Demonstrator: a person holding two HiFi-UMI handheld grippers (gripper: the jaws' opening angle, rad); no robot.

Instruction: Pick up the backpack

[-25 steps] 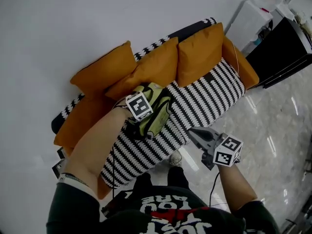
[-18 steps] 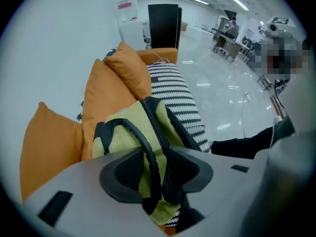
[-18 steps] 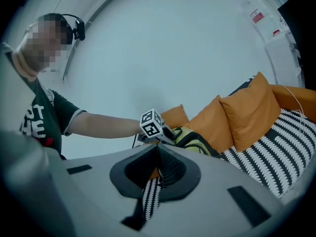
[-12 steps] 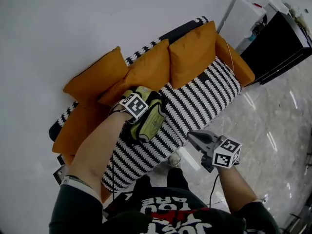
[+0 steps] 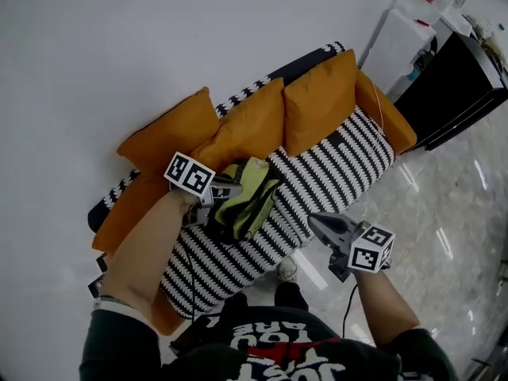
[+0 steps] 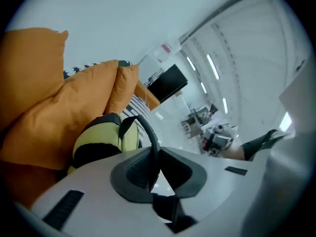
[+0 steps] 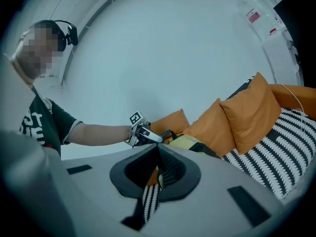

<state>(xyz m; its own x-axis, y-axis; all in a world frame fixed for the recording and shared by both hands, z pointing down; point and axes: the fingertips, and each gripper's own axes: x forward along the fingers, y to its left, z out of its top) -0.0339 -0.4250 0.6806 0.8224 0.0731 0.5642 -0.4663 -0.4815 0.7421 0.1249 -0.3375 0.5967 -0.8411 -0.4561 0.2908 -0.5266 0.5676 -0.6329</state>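
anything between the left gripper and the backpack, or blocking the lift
Nothing visible. The left gripper is closing its jaws on the black handle strap of the backpack itself. The orange cushions sit behind the backpack, not over it, so the way up looks clear.

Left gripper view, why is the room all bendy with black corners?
Left gripper view: the wide lens bends the ceiling lights into curves and leaves the corners dark. Head view: the sofa looks sharp, and bright glare streaks lie on the shiny floor.
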